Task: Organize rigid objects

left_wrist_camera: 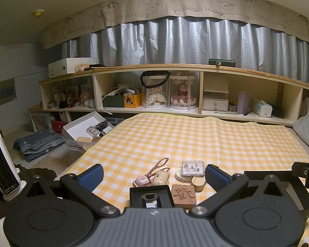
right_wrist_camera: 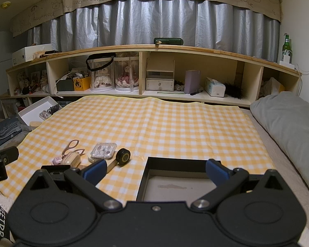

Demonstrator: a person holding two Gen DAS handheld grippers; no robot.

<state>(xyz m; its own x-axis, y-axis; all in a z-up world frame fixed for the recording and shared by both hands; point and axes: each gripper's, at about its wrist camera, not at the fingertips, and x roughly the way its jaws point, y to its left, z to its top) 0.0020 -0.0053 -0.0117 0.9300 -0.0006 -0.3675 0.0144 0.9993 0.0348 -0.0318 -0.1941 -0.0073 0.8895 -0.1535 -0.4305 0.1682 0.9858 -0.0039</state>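
**Both grippers poised, nothing picked up**

Nearest the left wrist camera, the left gripper hangs with its blue-padded fingers spread wide and nothing between them, low over a cluster of small rigid items on the yellow-and-white checked cloth. Directly under it sit a small black open box with a metal piece inside and, touching its right side, a brown wooden block carved with a dark character. Just beyond lie a pink handheld device, a beige rounded case and pink-handled scissors, crowded together. To their right a clear plastic case of small parts rests on a round pale disc, with a light wooden piece beside it. The pile looks gathered in one spot so each item is within easy reach.

On the other side, the right gripper is likewise spread and empty, and hovers over a large black-walled open tray with a pale floor, which appears empty. That suggests the tray is the destination, with this gripper positioned to receive or place things there. A black round tape measure with its tab pulled out lies on the cloth between the pile and the tray.

Judging by the bare tray, sorting has hardly begun; the wooden block or the small black box seems the handiest first grasp for the left gripper.
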